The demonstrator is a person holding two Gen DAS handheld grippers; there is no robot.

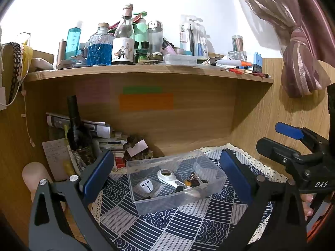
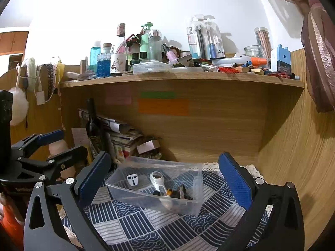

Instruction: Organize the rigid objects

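A clear plastic box stands on the blue patterned cloth under the shelf. It holds a white magnifier, a white plug adapter, dark binder clips and other small items. My left gripper is open and empty, its blue pads on either side of the box and short of it. My right gripper is open and empty, facing the same box with the magnifier and adapter inside. The right gripper also shows at the right of the left wrist view.
A wooden shelf above carries bottles, a flat clear case, pens and jars. A dark wine bottle and stacked papers stand at the back left. Wooden walls close the nook at the back and right. A curtain hangs on the right.
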